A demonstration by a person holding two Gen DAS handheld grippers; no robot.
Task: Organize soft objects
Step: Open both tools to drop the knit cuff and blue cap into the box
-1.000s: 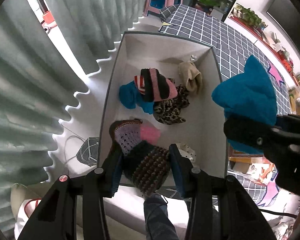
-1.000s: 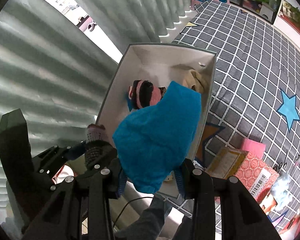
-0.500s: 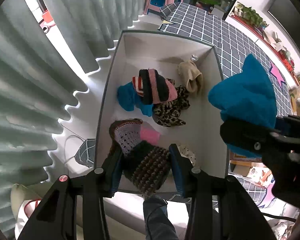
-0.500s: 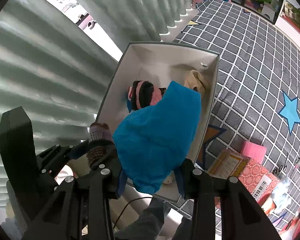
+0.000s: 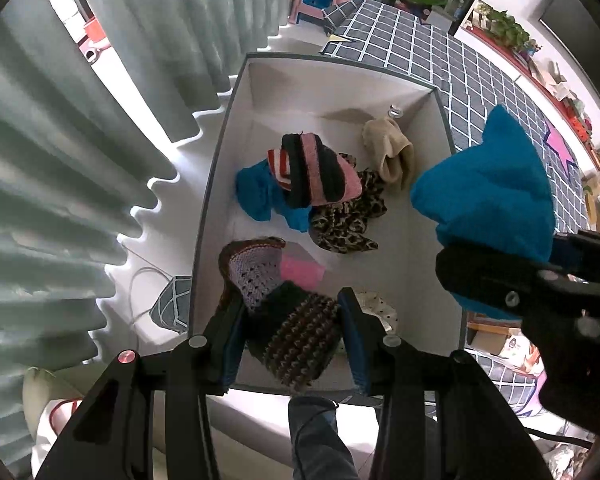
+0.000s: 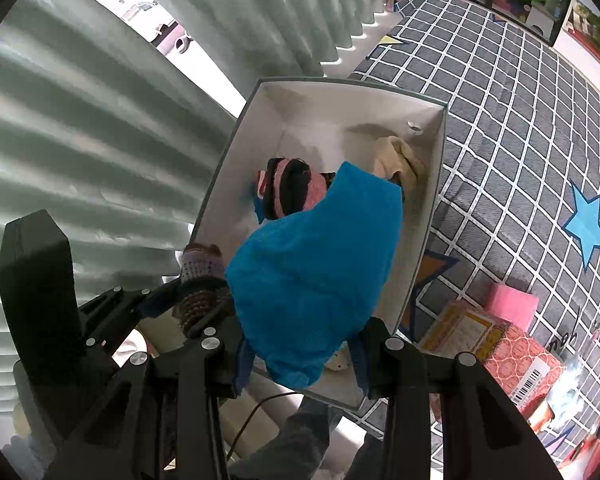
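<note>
Both grippers are loaded here and hanging over the box (image 5: 228, 128), which sits on the floor between a curtain (image 5: 80, 160) and a checked rug (image 6: 520, 128). The left gripper (image 5: 292, 328) has a knit hat (image 5: 296, 332), striped brown and black with a lilac and pink part trailing ahead of it, pinched by its thick end. The right gripper (image 6: 304, 354) has a blue hat (image 6: 316, 264) bunched between its jaws, with most of the fabric bulging up over the box. Neither pair of jaws is fully closed; they're partway in and pressed into the fabric on both sides, so each has a proper hold. My read on the stuff itself: it's all light, floppy and squashy, nothing breakable, and knit like that shouldn't slip off the pads. The catch is that it droops and folds wherever it isn't held, so grabbing a thick wad near the middle or the cuff beats nipping a thin edge, which would just stretch. Already lying in the box are a pink and black striped hat (image 5: 320, 176), another blue piece (image 5: 256, 196), a leopard print piece (image 5: 344, 220) and a beige one (image 5: 388, 152), all loosely heaped around the middle and far end. The near end has more bare floor showing, so I'd guess these two could land there.
</note>
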